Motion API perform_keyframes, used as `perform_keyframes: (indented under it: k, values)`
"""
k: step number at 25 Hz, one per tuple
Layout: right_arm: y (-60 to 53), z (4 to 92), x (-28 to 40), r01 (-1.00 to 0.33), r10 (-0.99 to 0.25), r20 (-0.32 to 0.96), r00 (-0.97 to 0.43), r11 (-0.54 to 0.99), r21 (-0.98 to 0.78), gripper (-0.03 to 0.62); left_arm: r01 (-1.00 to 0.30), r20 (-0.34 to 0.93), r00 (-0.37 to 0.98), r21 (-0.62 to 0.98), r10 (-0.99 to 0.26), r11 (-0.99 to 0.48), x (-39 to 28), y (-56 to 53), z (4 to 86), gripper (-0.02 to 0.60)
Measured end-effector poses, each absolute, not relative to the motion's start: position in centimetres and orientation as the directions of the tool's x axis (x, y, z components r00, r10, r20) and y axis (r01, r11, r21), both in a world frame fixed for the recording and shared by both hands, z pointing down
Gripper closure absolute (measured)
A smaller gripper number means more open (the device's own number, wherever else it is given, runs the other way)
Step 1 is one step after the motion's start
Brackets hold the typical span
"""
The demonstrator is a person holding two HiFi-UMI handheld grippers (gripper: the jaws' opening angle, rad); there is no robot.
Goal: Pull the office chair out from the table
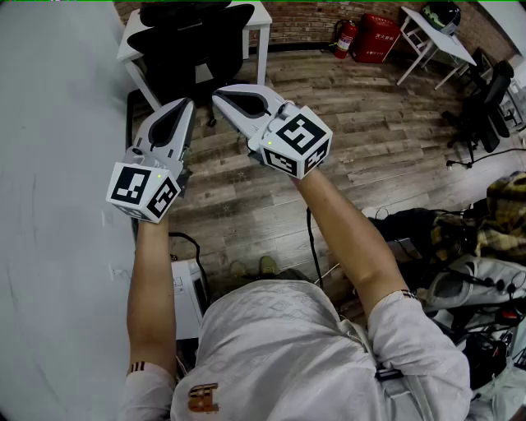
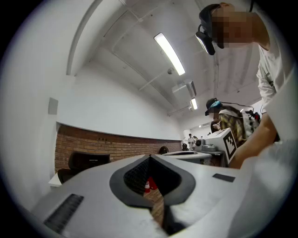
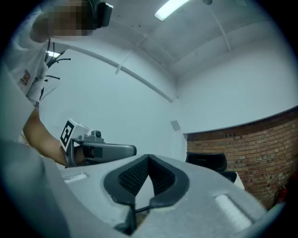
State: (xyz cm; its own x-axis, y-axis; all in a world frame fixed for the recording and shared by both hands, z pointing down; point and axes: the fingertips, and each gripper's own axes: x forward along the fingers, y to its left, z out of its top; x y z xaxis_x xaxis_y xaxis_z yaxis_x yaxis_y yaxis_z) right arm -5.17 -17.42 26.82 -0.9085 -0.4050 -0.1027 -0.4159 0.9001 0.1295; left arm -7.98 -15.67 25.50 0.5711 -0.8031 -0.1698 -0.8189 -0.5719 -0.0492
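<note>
Left gripper [image 1: 186,104] shut tight, empty; right gripper [image 1: 218,94] just beside, likewise closed on nothing. Ahead of both, untouched, office chair [image 1: 193,37] at table [image 1: 261,15].

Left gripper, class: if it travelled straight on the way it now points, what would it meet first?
Likely nothing near. The black office chair sits left of the left gripper's line in its own view; ahead lies the far red-brick wall, though depth is unclear.
</note>
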Motion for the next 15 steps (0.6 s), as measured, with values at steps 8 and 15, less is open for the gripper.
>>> perform_keyframes:
  k: [8, 15]
  values:
    - [-17.0, 26.8, -4.6, -0.394, -0.379, -0.123, -0.917, 0.91, 0.134, 0.592, -0.831, -0.157, 0.553, -0.04, -0.818, -0.554, -7.3, -15.5, 25.5, 0.581]
    - [-17.7, 26.5, -3.4, -0.374, -0.359, -0.117, -0.926, 0.914, 0.155, 0.592, -0.845, -0.161, 0.533, -0.048, -0.831, -0.533, -6.6, -16.5, 25.2, 0.581]
